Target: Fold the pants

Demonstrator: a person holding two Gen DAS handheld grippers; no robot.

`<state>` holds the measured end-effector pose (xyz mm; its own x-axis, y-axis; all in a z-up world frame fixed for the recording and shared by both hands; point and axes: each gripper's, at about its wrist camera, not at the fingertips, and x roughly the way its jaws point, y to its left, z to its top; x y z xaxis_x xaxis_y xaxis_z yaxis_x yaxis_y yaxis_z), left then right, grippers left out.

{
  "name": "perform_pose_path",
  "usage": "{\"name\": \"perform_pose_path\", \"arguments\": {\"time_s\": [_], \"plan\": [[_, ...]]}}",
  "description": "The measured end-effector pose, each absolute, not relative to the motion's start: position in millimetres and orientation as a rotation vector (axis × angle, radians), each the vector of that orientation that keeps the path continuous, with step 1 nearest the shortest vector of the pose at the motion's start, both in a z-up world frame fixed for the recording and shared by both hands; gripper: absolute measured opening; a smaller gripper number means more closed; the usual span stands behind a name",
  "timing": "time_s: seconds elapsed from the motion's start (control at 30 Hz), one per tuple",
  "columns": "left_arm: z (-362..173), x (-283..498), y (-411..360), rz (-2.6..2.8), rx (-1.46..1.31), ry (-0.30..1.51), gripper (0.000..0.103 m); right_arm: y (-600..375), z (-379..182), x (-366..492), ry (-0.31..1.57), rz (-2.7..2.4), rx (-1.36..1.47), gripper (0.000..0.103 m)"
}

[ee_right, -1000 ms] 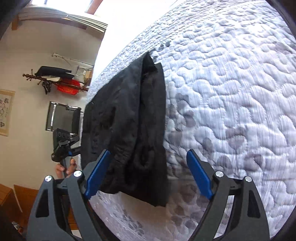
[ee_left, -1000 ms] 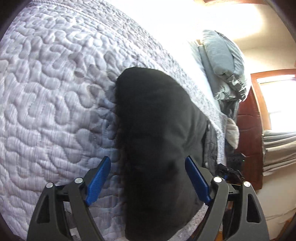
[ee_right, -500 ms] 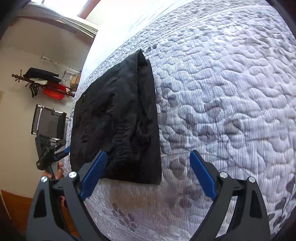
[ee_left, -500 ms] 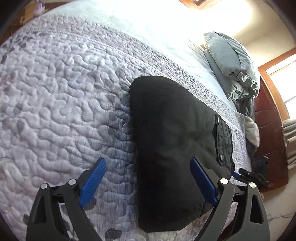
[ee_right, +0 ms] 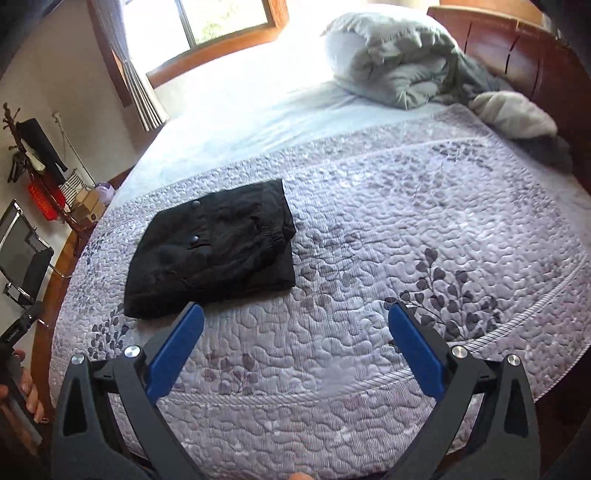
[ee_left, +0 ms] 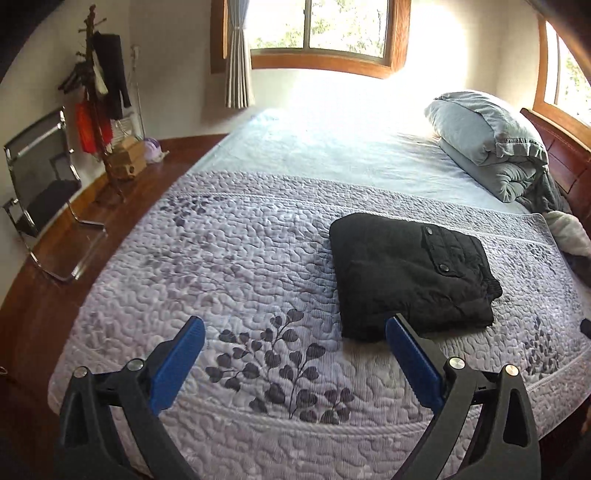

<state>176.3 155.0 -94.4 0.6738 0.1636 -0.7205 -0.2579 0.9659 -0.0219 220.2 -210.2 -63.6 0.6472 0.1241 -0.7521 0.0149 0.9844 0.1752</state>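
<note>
Black pants [ee_left: 410, 275] lie folded into a compact rectangle on the quilted lavender bedspread [ee_left: 258, 266], flat, with two dark snaps showing on the top layer. In the left wrist view the bundle sits at about 2 o'clock from the left gripper [ee_left: 295, 354]; in the right wrist view it lies at about 10 o'clock from the right gripper [ee_right: 295, 339].

Left gripper: blue fingers spread wide, nothing between them, held above the leaf-printed edge of the bedspread. Its right finger overlaps the near corner of the pants in the picture; whether it touches the cloth I cannot tell.

Right gripper: fingers wide apart as well, empty, over bare quilt. Its left finger tip lies just beside the near edge of the pants [ee_right: 214, 254].

Grey pillows [ee_left: 484, 144] are stacked at the head of the bed, at 1 o'clock in the left view. A coat rack [ee_left: 96, 110] with dark and red clothes stands by the wall at 10 o'clock, a metal chair [ee_left: 40, 184] near it. A window [ee_left: 317, 33] lies at 12 o'clock.
</note>
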Motion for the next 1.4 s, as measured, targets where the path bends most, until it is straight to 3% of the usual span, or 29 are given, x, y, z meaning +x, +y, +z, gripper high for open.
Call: {"name": "perform_pose_path", "arguments": {"time_s": [0.27, 0.47, 0.93, 1.4], "plan": [[-35.5, 76.2, 113.7, 0.186, -0.163, 0.757, 0.099, -172.2, 35.7, 104.5, 0.730, 0.089, 0.028, 0.100], [8.7, 9.5, 72.2, 0.096, -0.083, 0.696, 0.099, -150.4, 72.4, 41.3, 0.680, 0.122, -0.026, 0.100], [51.9, -92.3, 47.9, 0.062, -0.152, 0.560, 0.099, -121.5, 96.2, -41.4, 0.611, 0.197, -0.045, 0.100], [46.1, -99.9, 45.3, 0.103, -0.124, 0.602, 0.099, -109.4, 98.2, -56.4, 0.598, 0.190, -0.081, 0.100]]}}
